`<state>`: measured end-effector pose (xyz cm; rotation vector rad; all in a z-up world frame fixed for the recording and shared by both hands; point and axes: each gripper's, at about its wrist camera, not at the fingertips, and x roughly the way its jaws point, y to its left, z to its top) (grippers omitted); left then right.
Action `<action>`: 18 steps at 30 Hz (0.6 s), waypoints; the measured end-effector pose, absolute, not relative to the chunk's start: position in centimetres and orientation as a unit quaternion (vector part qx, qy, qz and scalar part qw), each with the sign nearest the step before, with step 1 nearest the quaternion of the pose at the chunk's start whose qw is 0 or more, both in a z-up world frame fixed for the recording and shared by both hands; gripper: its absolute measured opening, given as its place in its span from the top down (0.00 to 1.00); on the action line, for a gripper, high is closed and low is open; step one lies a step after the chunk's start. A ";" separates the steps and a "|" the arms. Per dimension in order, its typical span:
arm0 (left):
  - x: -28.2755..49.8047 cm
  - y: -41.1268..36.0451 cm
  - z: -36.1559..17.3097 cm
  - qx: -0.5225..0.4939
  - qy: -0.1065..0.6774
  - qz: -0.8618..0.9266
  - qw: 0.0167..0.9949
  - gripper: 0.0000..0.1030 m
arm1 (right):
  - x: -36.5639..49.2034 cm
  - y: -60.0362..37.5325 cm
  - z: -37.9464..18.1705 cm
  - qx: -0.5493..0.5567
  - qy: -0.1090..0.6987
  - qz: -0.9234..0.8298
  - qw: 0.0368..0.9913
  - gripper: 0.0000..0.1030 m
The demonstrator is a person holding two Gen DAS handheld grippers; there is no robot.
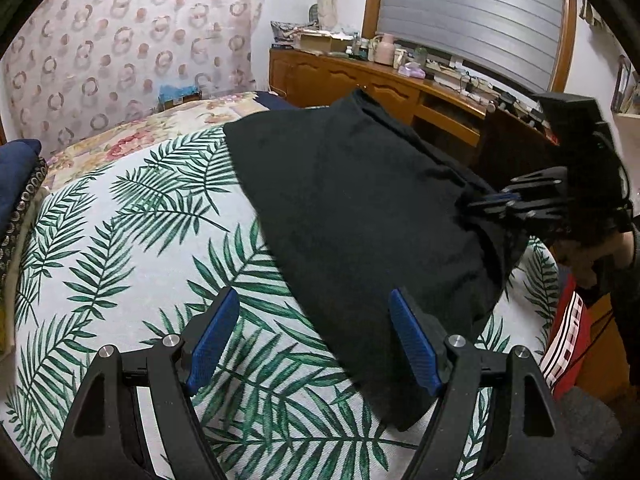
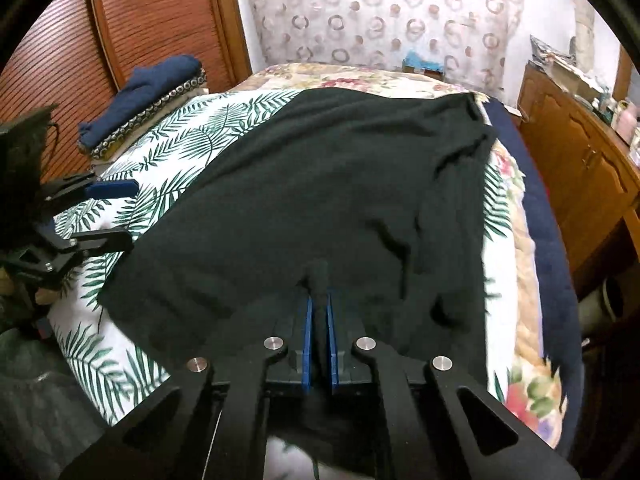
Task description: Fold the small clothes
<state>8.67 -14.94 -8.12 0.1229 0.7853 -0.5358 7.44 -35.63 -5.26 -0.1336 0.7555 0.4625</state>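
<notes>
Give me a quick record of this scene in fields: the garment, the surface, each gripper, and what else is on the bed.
garment: black knit cloth, spread flat, some wrinkles
surface: white palm-leaf print sheet on a bed
right gripper: shut, pinching the black cloth's near edge
left gripper: open, one finger over the cloth's corner, nothing gripped
nearby: folded navy blue cloth stack at the sheet's far corner
</notes>
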 end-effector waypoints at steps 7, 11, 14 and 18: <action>8.4 -15.6 -8.2 0.064 0.381 -0.262 0.884 0.24 | 2.2 -39.4 -4.4 -0.044 0.338 0.191 0.920 0.96; 8.3 -15.8 -8.3 0.069 0.384 -0.263 0.883 0.24 | 0.3 -40.3 -4.8 -0.031 0.339 0.170 0.925 0.96; 8.2 -16.0 -8.3 0.070 0.387 -0.262 0.881 0.24 | -0.6 -39.9 -4.3 -0.033 0.339 0.157 0.927 0.96; 8.2 -16.2 -8.5 0.072 0.391 -0.262 0.879 0.24 | -0.8 -39.1 -3.1 -0.043 0.324 0.142 0.934 0.90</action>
